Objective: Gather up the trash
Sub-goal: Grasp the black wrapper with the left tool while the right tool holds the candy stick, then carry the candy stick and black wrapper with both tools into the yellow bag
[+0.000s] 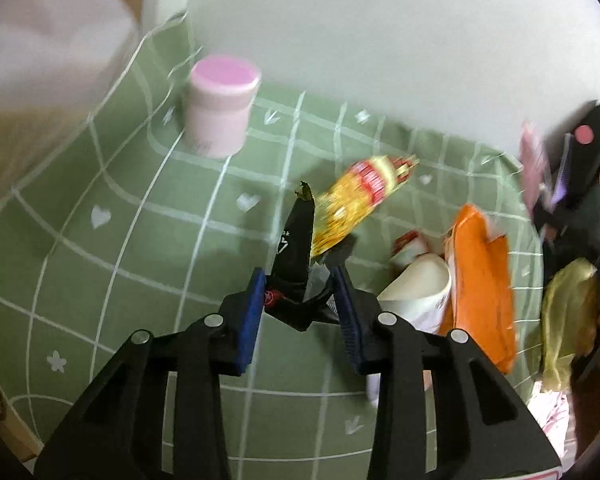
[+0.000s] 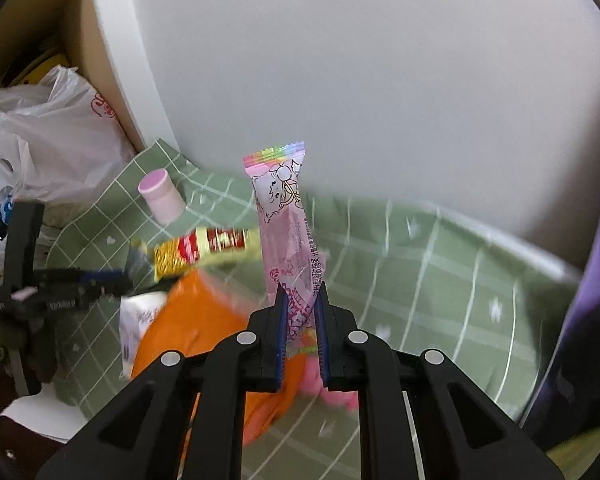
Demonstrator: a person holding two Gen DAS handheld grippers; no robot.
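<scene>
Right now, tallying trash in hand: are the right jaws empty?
No, they pinch a pink printed plastic wrapper that stands upright between them.

Green white-gridded tablecloth (image 1: 140, 248), pink jar (image 1: 220, 108), orange packet (image 1: 480, 280), pink cartoon-printed wrapper (image 2: 288, 232).

- I'm seeing a matt green cloth (image 1: 148, 248) wrinkling at the wall.
- The black wrapper (image 1: 294, 240) is looking glossy, plastic.
- The pink wrapper (image 2: 288, 220) is shining like smooth film.
- The jar (image 1: 220, 108) is looking like smooth plastic.
</scene>
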